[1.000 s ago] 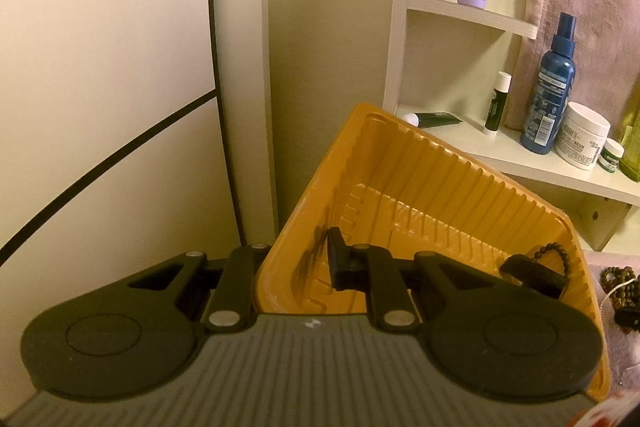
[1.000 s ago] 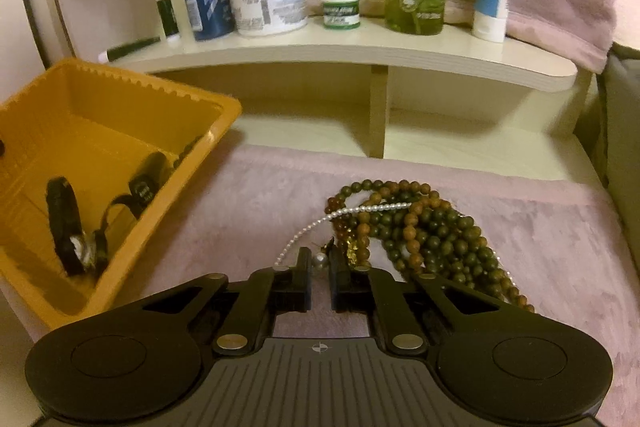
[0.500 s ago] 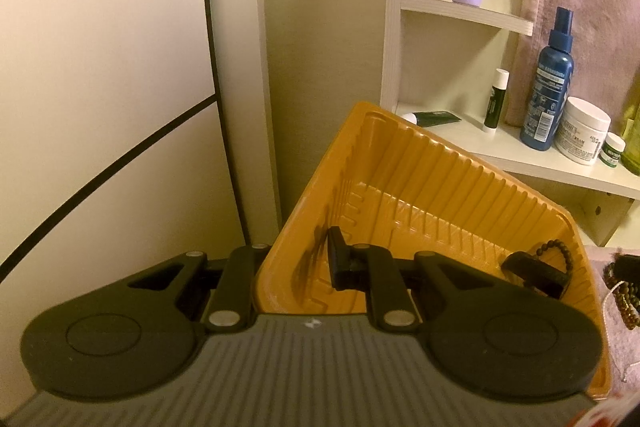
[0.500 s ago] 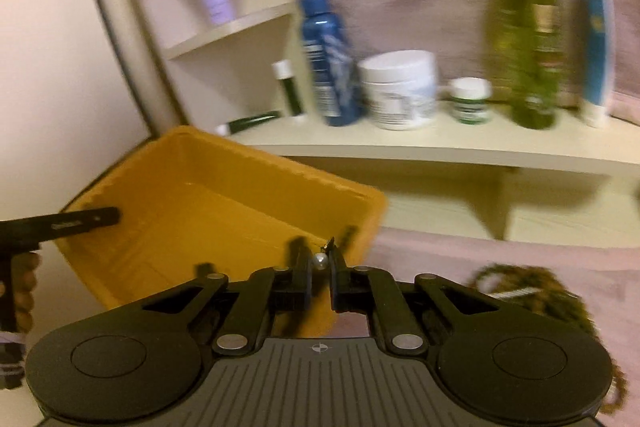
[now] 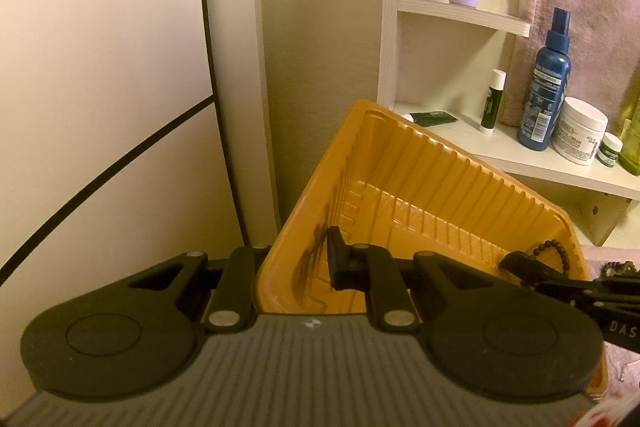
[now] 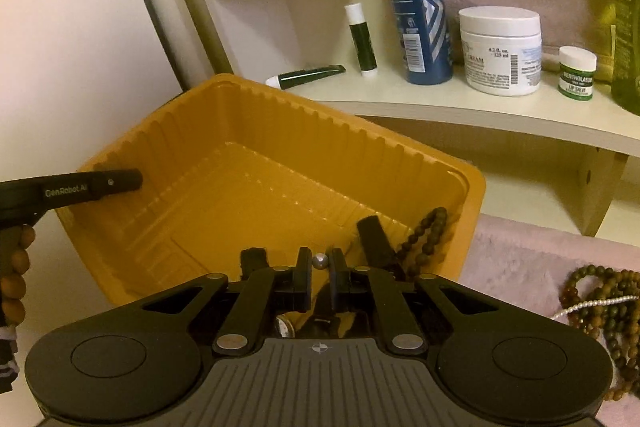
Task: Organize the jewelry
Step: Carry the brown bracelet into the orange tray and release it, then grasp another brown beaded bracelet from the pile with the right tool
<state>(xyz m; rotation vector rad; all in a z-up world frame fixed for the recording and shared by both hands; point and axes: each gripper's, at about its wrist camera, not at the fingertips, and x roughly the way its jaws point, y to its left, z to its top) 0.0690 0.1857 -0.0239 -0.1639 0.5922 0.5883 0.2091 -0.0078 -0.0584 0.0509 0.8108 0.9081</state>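
An orange plastic tray (image 5: 440, 187) stands tilted, and my left gripper (image 5: 296, 263) is shut on its near wall, one finger inside and one outside. My right gripper (image 6: 320, 263) hangs over the tray's (image 6: 280, 131) near right corner, shut on a small silvery bead of the pearl necklace (image 6: 592, 304), whose strand trails off to the right. A dark bead bracelet (image 6: 428, 231) and a black strap-like piece (image 6: 372, 239) lie in the tray. More brown and green bead strands (image 6: 608, 327) are piled on the pink cloth at the right.
Behind the tray a white shelf (image 6: 480, 107) holds a blue spray bottle (image 6: 420, 7), a white cream jar (image 6: 500, 51), a small lip salve pot (image 6: 578, 73) and a lip balm stick (image 6: 362, 39). A wall (image 5: 100, 67) is to the left. A hand (image 6: 16, 267) holds the left gripper.
My right gripper has swung left and slightly up from the bead pile to above the tray, carrying the pearl necklace's end. The left gripper and the tray have stayed put.
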